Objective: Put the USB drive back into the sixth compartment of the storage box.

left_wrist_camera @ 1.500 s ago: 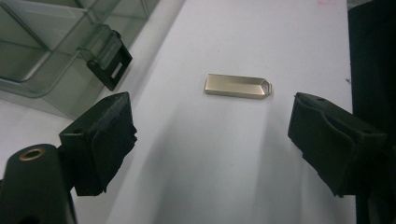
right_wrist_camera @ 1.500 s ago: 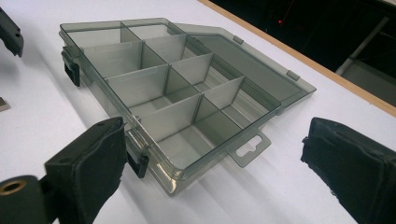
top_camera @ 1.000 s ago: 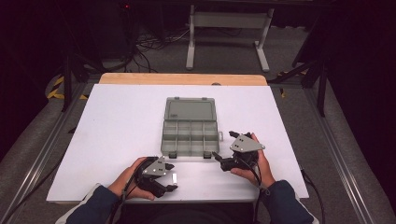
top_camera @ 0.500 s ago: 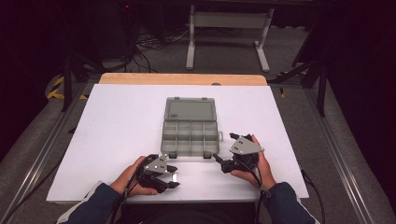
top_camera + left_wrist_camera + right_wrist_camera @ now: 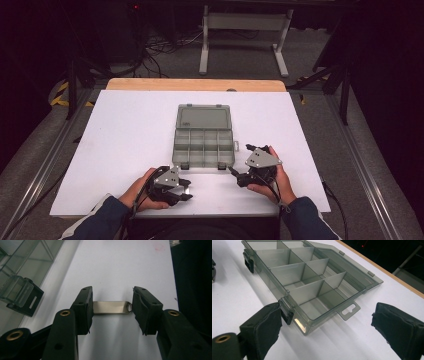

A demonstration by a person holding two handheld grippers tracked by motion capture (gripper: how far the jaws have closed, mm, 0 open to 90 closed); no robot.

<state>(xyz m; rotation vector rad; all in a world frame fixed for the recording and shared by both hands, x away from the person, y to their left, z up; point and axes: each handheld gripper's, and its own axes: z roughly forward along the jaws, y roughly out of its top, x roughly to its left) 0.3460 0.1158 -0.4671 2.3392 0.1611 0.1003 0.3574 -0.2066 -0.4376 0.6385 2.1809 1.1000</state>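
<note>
While the left gripper brackets a small flat metal plate lying on the white desk, its jaws have just been closing. One pad already meets the plate's left end, and the other stands just beside the end with the little loop, so the grip is not yet made. The plate lies near the desk's front edge, just outside the latch of the clear compartment box, which stands open at mid-desk with its lid folded flat away from the person.

To finish this step well, I judge the jaws should close evenly on both short ends, held low and level so the thin plate does not tilt or skid out. A gentle squeeze ought to be enough, with the lift straight up only once both pads bear on it.

The right gripper is released, jaws wide apart and holding nothing, at the box's near right corner, where it could steady the box.
</note>
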